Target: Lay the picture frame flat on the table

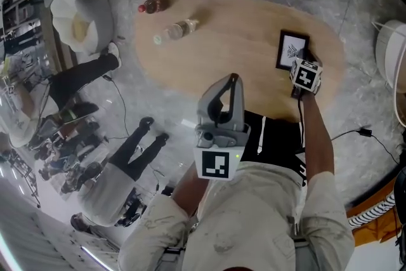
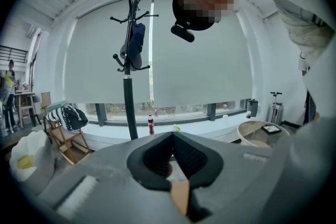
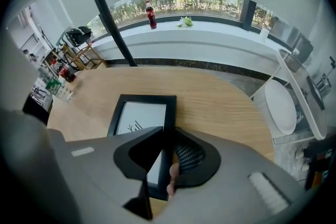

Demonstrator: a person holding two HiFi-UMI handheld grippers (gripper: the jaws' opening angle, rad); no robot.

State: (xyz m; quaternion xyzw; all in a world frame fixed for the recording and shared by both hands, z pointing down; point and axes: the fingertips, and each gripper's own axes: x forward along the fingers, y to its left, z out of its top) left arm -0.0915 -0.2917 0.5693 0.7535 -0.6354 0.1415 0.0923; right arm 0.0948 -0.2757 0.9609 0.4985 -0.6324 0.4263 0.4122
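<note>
The picture frame (image 3: 140, 115), pinched by its right rail in my right tongs (image 3: 167, 136) near the right end of the wooden surface (image 3: 226, 107), should settle fully flat before I loosen without dragging, my left tongs (image 2: 173, 136) closed and empty; it's slim and black, with a white mat and a small dark sketch.

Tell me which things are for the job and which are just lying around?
For the job:
- picture frame, lying on the table
- right tool, jaws closed on the frame's edge

Just lying about:
- dark drink bottle and clear bottle, at the table's other end
- left tool, shut, holding nothing
</note>
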